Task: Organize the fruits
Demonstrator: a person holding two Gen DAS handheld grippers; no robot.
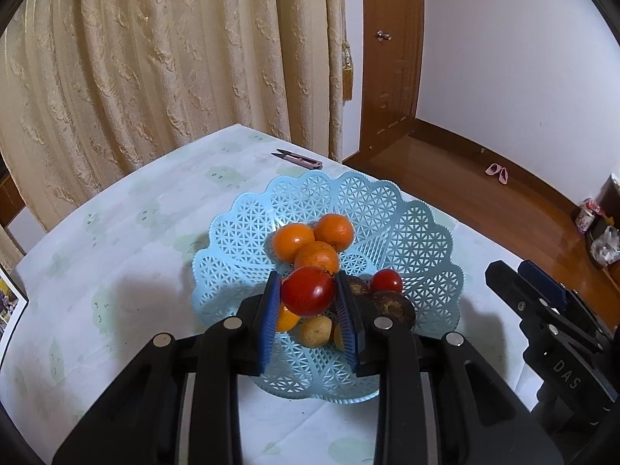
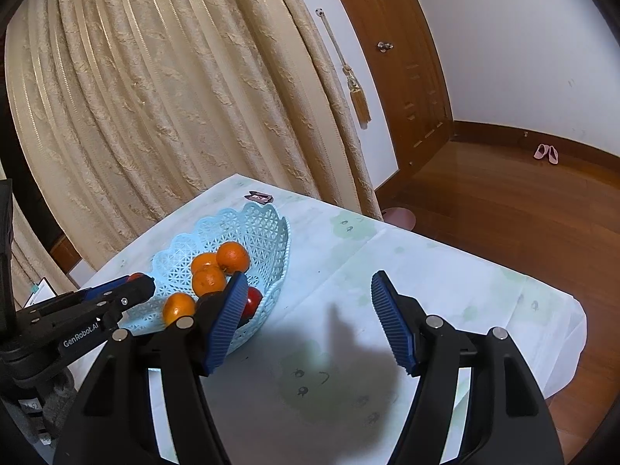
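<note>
A light blue lattice basket (image 1: 410, 224) stands on the table and holds several oranges (image 1: 292, 241), a small red tomato (image 1: 386, 280), dark round fruits (image 1: 393, 306) and a yellowish fruit (image 1: 316, 331). My left gripper (image 1: 308, 290) is shut on a larger red tomato (image 1: 308, 290) and holds it just above the basket's fruit. In the right wrist view the basket (image 2: 267, 232) is at the left, with the left gripper (image 2: 133, 285) over it. My right gripper (image 2: 306, 310) is open and empty, above the bare tablecloth right of the basket.
The table wears a pale cloth with green cartoon prints (image 2: 426, 271). Small purple snips (image 1: 298, 159) lie beyond the basket near the far edge. A beige curtain (image 1: 155, 58) hangs behind. Wooden floor (image 2: 503, 209) and a door lie to the right. A card (image 1: 9, 302) sits at the left edge.
</note>
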